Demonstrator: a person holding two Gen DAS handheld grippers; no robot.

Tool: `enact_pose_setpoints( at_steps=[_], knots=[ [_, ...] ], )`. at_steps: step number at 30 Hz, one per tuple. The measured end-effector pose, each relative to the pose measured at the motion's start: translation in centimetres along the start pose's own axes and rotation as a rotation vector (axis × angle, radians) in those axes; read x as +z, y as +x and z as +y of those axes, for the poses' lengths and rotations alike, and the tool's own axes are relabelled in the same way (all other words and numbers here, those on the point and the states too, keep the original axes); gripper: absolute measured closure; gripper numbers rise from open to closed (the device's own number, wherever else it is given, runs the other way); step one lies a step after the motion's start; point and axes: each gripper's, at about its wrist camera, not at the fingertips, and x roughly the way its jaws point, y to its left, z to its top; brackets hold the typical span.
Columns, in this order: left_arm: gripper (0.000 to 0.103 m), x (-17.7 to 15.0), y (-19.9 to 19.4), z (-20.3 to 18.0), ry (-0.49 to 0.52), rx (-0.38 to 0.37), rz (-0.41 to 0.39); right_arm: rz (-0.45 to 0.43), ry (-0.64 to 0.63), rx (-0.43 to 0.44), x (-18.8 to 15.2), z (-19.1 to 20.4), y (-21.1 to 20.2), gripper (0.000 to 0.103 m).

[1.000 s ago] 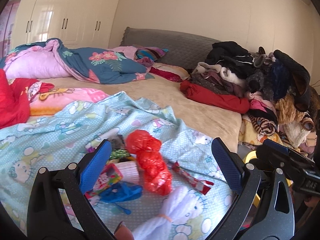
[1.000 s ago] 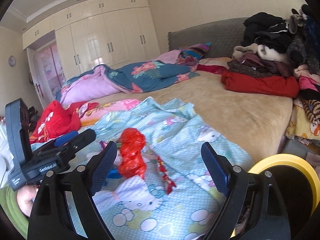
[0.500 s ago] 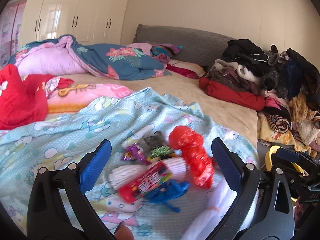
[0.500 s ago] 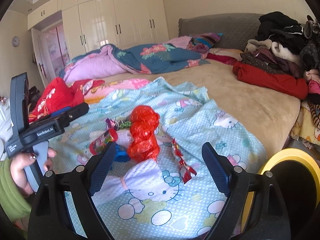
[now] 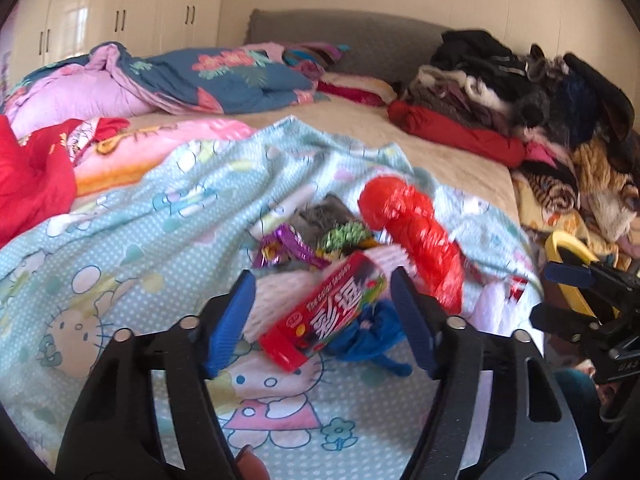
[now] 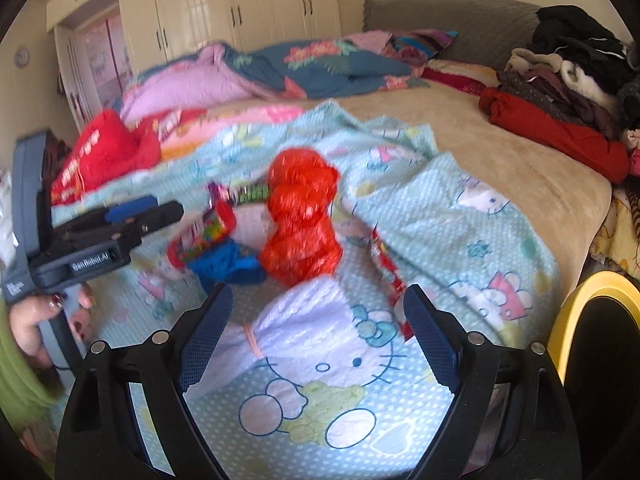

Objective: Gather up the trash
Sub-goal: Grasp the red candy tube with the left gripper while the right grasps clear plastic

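Left wrist view: the left gripper (image 5: 322,312) hangs low over a blue cartoon-print blanket (image 5: 132,248) on the bed. Its jaws have just been closing and now stand about half open, with a red candy box (image 5: 324,318) lying slantwise between them — whether the pads press on it I cannot tell. Behind the box lies a white ribbed wrapper (image 5: 280,292); a blue scrap (image 5: 368,340) sits at about 4 o'clock from the box, a red plastic bag (image 5: 416,240) at 1 o'clock, and purple and green wrappers (image 5: 304,244) at 12. The right gripper (image 5: 580,292) shows at the picture's 3 o'clock edge.

Right wrist view: the right gripper (image 6: 318,340) has its jaws wide apart, gripping nothing — a pale plastic bag (image 6: 308,320) tied with a band lies on the blanket between them. The red bag sits at 12 o'clock from it, a thin red wrapper (image 6: 386,268) at 2 o'clock, and a yellow-rimmed bin (image 6: 580,308) at 3 o'clock beside the bed. A hand (image 6: 36,328) holds the left gripper at 9 o'clock.
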Motion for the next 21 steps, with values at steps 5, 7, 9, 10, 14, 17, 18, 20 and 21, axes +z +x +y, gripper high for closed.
enact_pose_setpoints(
  at_steps=[5, 7, 9, 10, 14, 17, 18, 20, 21],
  knots=[
    [0.054, -0.3, 1.3, 0.3, 0.004, -0.008, 0.044, 0.068, -0.004, -0.005, -0.1, 0.3, 2.2, 0.018],
    [0.054, -0.3, 1.9, 0.2, 0.016, -0.01, 0.056, 0.095, 0.015, 0.005, -0.2, 0.2, 2.9, 0.018],
    [0.054, -0.4, 2.3, 0.1, 0.024, -0.01, 0.066, 0.123, 0.039, 0.018, -0.2, 0.0, 3.8, 0.019],
    [0.054, -0.4, 2.6, 0.1, 0.022, -0.014, 0.077, 0.14, 0.058, 0.029, -0.3, -0.2, 4.3, 0.021],
    [0.054, -0.6, 3.6, 0.0, 0.022, -0.028, 0.11, 0.185, 0.093, 0.073, -0.5, -0.4, 5.5, 0.039],
    [0.054, -0.9, 3.9, -0.2, 0.031, -0.027, 0.123, 0.18, 0.091, 0.085, -0.5, -0.2, 5.3, 0.055],
    [0.054, -0.9, 4.0, -0.1, 0.032, -0.025, 0.127, 0.172, 0.09, 0.092, -0.4, -0.2, 5.1, 0.063],
    [0.054, -0.9, 4.3, 0.0, 0.02, -0.02, 0.143, 0.16, 0.084, 0.103, -0.3, -0.2, 4.8, 0.072],
    [0.054, -0.8, 4.5, -0.1, 0.015, -0.017, 0.15, 0.155, 0.077, 0.107, -0.2, -0.1, 4.5, 0.075]
  ],
)
